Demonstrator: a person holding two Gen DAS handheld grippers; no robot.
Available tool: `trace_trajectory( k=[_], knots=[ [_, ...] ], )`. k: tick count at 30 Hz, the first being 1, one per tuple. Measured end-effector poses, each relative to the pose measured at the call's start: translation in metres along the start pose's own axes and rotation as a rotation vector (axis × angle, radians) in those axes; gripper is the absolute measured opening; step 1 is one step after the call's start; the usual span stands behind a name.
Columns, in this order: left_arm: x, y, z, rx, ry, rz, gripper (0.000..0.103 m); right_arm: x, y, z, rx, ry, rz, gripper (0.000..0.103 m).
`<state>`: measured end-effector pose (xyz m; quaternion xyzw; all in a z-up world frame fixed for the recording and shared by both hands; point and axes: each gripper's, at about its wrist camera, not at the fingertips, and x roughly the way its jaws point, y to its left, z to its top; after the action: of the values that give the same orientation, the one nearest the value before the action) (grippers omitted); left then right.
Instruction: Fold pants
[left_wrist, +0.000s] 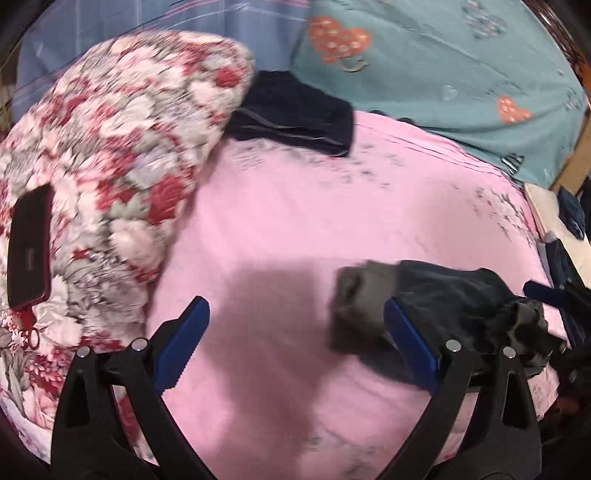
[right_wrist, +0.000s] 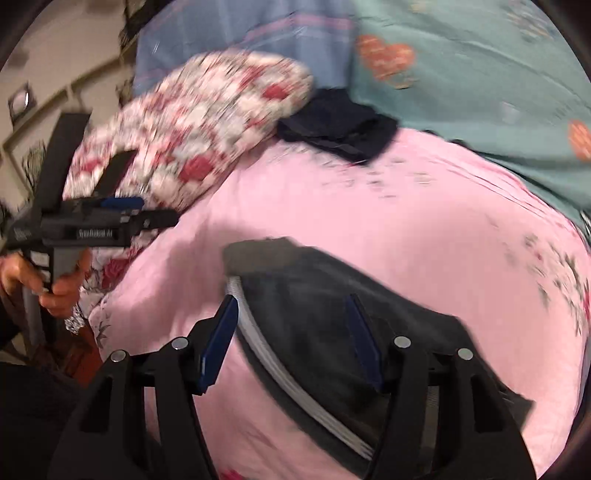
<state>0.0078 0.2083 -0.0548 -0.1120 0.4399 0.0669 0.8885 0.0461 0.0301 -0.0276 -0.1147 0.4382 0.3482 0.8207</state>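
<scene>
Pants (right_wrist: 332, 317), dark grey with a white-striped waistband (right_wrist: 280, 369), lie bunched on a pink bedsheet (right_wrist: 406, 229) at the near right of the bed. From the right wrist view the right gripper (right_wrist: 291, 343) is spread wide above them, one blue pad (right_wrist: 218, 347) off the waistband's edge over bare sheet, the other over the dark cloth; it holds nothing that can be made out. The left gripper (left_wrist: 295, 347) is likewise wide open with only sheet and its own shadow between the fingers, its right-hand finger just in front of the crumpled end of the pants (left_wrist: 443, 302). In the right wrist view a person's hand (right_wrist: 51, 284) grips the left tool's handle at the frame's left edge. A folded navy garment (left_wrist: 295, 114) sits at the far side of the sheet, touching a red-and-white floral quilt (left_wrist: 122, 140). A dark phone (left_wrist: 29, 243) rests on the quilt. A teal heart-print cover (left_wrist: 461, 74) lies behind. Both views are motion-blurred.
</scene>
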Motion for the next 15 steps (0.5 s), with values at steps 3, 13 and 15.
trace_trajectory(
  k=[3, 13, 15],
  knots=[
    [0.024, 0.022, 0.001, -0.017, 0.089, -0.121, 0.097, 0.03, 0.041, 0.004, -0.121, 0.036, -0.06, 0.061],
    [0.144, -0.029, 0.018, 0.012, 0.39, -0.502, 0.093, 0.105, 0.066, -0.037, -0.314, 0.274, -0.329, 0.061],
    [0.162, -0.039, 0.012, 0.04, 0.455, -0.531, 0.076, 0.114, 0.069, -0.041, -0.328, 0.273, -0.367, 0.061]
  ],
)
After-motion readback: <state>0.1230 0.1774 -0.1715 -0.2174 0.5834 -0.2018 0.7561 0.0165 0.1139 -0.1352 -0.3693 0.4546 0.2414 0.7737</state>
